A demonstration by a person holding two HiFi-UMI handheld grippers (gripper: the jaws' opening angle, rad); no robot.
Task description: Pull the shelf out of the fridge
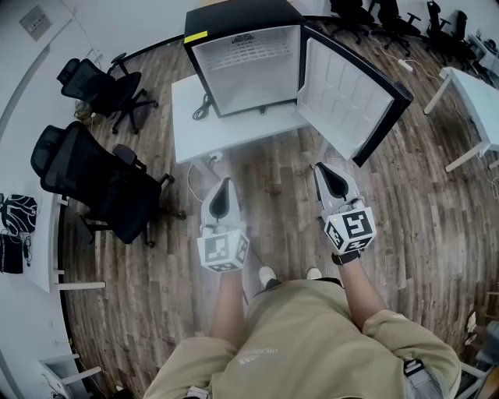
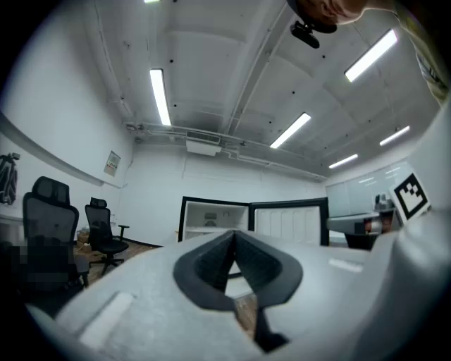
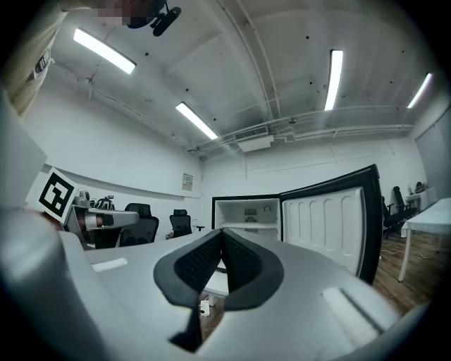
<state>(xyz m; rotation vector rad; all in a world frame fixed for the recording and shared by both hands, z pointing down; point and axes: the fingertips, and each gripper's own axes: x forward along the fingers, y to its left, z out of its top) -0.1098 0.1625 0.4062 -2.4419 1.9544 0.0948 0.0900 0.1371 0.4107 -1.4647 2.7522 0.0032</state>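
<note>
A small black fridge (image 1: 243,22) stands on a white table (image 1: 195,128), its door (image 1: 347,93) swung open to the right. A white shelf (image 3: 246,226) crosses its white inside; the same shelf (image 2: 211,227) shows in the left gripper view. My left gripper (image 1: 224,181) and right gripper (image 1: 322,166) hang side by side over the floor, well short of the table, both pointing level at the fridge. The left gripper (image 2: 235,234) has its dark pads touching at the tips, with nothing between them. The right gripper (image 3: 221,234) is likewise shut and empty.
Two black office chairs (image 1: 101,86) (image 1: 93,175) stand at the left, one near the table's left side. A white plug and cable (image 1: 214,156) lie under the table. Another white table (image 1: 475,93) is at the right, more chairs (image 1: 390,15) behind. Wood floor lies between me and the fridge.
</note>
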